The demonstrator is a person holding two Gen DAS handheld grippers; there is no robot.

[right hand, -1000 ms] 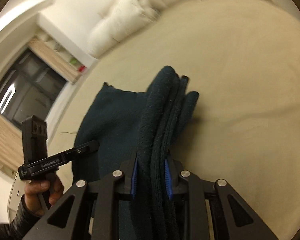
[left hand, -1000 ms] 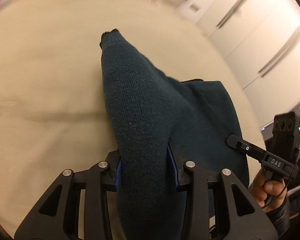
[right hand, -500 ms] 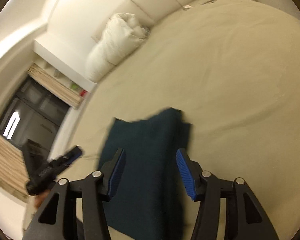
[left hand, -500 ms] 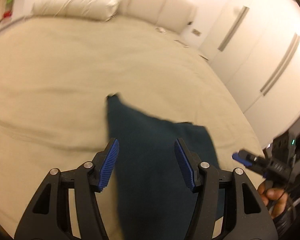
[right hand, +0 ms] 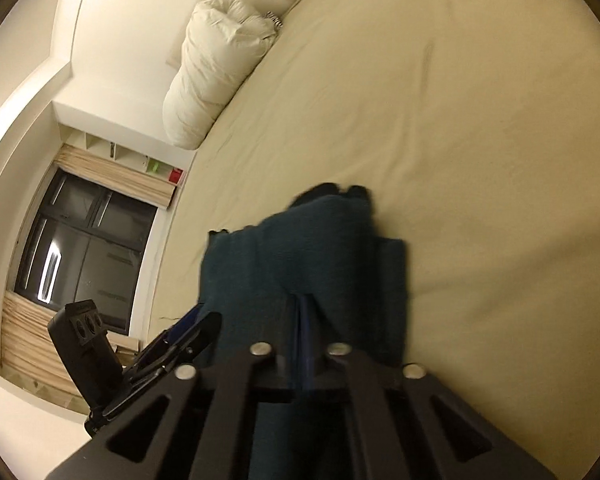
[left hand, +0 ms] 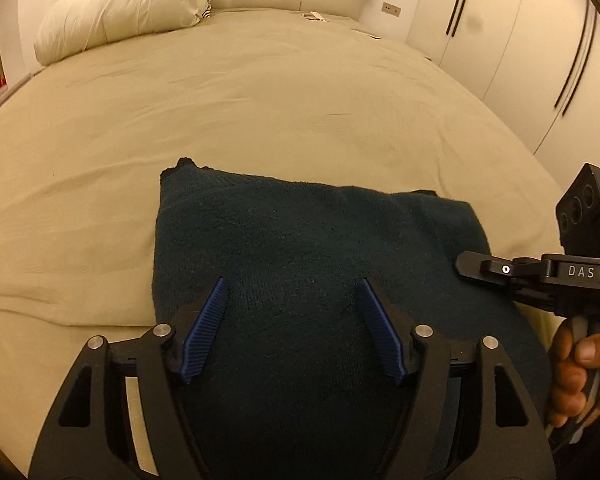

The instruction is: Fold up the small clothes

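Observation:
A dark teal knitted garment (left hand: 300, 248) lies folded flat on the beige bed. My left gripper (left hand: 292, 300) hovers over its near part, jaws wide open and empty, blue pads (left hand: 204, 332) clear of the cloth. The right gripper shows at the right of the left wrist view (left hand: 476, 270), held by a hand. In the right wrist view the garment (right hand: 320, 248) lies ahead and my right gripper (right hand: 302, 312) has its jaws pressed together with no cloth seen between them; that view is blurred.
The beige bed (left hand: 260, 100) spreads all around the garment. A white pillow (left hand: 120, 8) lies at the headboard, also in the right wrist view (right hand: 216, 68). White wardrobe doors (left hand: 540, 48) stand to the right. A dark window (right hand: 76, 252) is at left.
Both grippers held the garment a second ago, then let it go and pulled back. The garment now lies flat. The right gripper has closed again, empty.

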